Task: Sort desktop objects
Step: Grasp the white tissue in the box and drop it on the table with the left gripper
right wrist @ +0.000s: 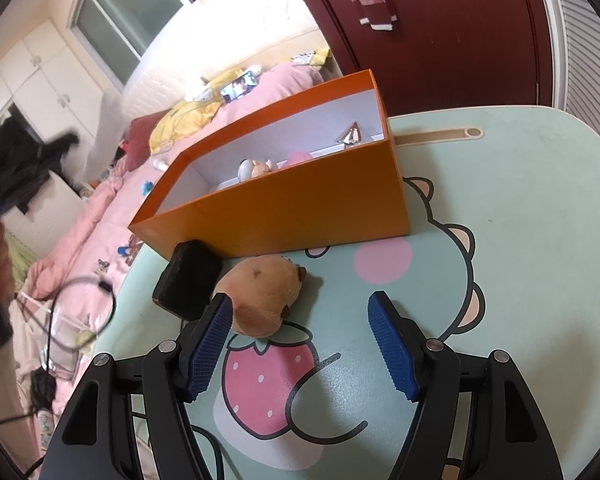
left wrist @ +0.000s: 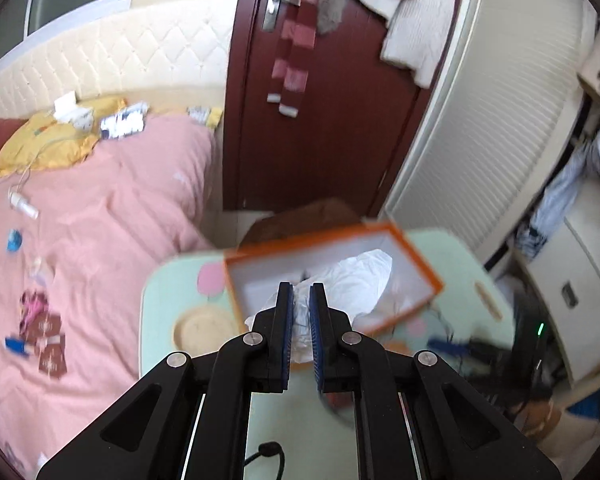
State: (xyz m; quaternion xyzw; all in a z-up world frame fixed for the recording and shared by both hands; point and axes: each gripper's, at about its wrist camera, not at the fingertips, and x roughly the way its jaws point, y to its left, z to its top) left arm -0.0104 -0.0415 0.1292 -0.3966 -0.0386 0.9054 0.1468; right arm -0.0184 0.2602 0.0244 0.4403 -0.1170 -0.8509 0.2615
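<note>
In the left wrist view my left gripper (left wrist: 301, 316) is shut on a crumpled white plastic bag (left wrist: 352, 280), held above the orange box (left wrist: 416, 256) with the white inside. The right wrist view shows that same orange box (right wrist: 300, 204) standing on the mint cartoon table (right wrist: 520, 184), with small toys and a shiny cone inside. A brown plush toy (right wrist: 260, 292) lies just in front of the box, beside a black case (right wrist: 188, 276). My right gripper (right wrist: 300, 336) is open and low over the table, its left finger next to the plush.
A pink bed (left wrist: 92, 240) strewn with small items lies left of the table. Behind stand a dark red door (left wrist: 320, 120) and a slatted wardrobe (left wrist: 480, 120). Black cables (right wrist: 80, 312) hang off the table's left edge. A person's dark sleeve shows at the far left.
</note>
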